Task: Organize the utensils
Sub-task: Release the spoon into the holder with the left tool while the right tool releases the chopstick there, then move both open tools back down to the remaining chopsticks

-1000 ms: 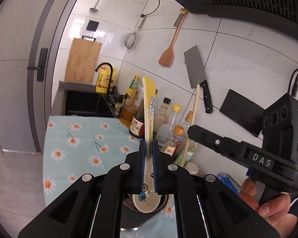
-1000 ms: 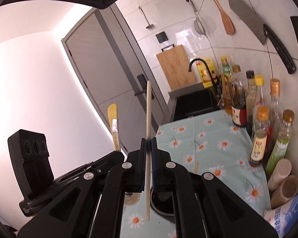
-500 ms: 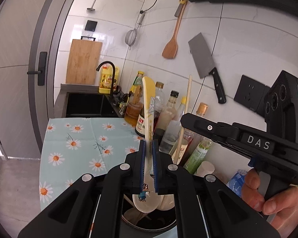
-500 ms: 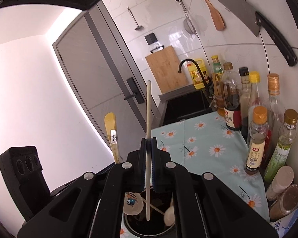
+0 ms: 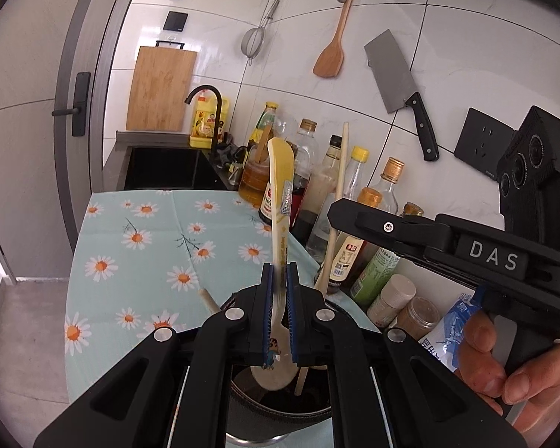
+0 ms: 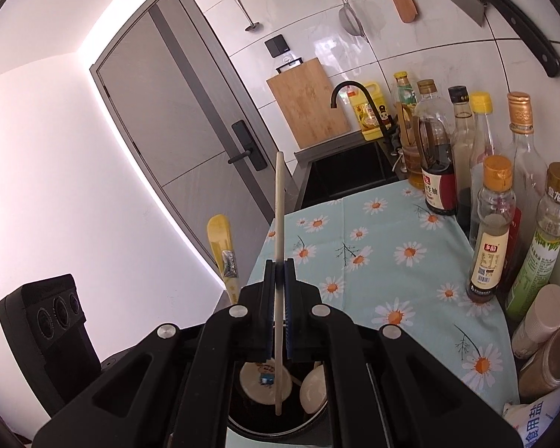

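Yellow spoon (image 5: 280,201) clamped in left gripper (image 5: 279,311), chopstick (image 6: 279,224) pinched by right gripper (image 6: 279,306), daisy-print cloth (image 6: 373,246) counter, tiled kitchen wall (image 5: 448,37).

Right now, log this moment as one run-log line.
left gripper: shut on yellow spoon | right gripper: shut on chopstick | both tips over round holder | stage: placing, unreleased

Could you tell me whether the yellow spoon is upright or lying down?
Upright: the left gripper holds the yellow spoon, handle up, bowl over the dark holder.
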The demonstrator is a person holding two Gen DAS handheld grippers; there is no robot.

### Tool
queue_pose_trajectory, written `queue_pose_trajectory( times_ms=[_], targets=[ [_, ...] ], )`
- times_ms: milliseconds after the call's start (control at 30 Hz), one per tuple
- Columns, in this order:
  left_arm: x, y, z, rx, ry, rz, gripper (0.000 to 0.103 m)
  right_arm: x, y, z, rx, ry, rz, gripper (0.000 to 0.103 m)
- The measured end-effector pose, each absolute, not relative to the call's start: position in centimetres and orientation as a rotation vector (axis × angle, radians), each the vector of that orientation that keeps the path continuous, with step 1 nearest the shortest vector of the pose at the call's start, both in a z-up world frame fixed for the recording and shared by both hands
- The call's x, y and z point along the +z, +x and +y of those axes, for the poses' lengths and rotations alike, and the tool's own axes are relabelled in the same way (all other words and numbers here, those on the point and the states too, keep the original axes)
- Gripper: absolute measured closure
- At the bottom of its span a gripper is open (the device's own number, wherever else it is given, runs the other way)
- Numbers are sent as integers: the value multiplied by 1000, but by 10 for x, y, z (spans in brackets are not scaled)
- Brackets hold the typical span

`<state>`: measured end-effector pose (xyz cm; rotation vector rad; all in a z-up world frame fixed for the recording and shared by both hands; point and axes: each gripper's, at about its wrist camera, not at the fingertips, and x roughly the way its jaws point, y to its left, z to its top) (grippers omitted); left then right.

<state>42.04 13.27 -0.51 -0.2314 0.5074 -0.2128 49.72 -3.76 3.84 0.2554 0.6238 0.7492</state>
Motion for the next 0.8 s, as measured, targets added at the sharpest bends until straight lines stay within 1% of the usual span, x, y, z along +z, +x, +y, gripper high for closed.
queue_pose_trajectory(
  times_ms=[133, 200, 233, 267, 300, 333, 467, 800],
  targets=[
    [-5, 418, 136, -211, -248, 516, 96, 35, 497, -38, 755, 262, 641, 97],
    [-5, 417, 137, -212, -254, 523, 95, 35, 496, -38, 757, 269, 647, 94],
    [-4, 416, 138, -210, -257, 526, 95, 35, 496, -39, 756, 273, 649, 91],
    [-4, 415, 139, -207, -258, 526, 94, 37, 495, -40, 753, 275, 648, 91],
    [-4, 414, 139, -206, -260, 527, 83, 38, 494, -41, 754, 278, 646, 91],
    [-3, 413, 140, -205, -265, 526, 77, 40, 493, -43, 753, 282, 643, 90],
    [2, 406, 143, -208, -275, 514, 77, 48, 488, -48, 748, 280, 635, 84],
    [22, 381, 143, -247, -286, 491, 77, 65, 463, -64, 752, 255, 620, 82]
  ],
)
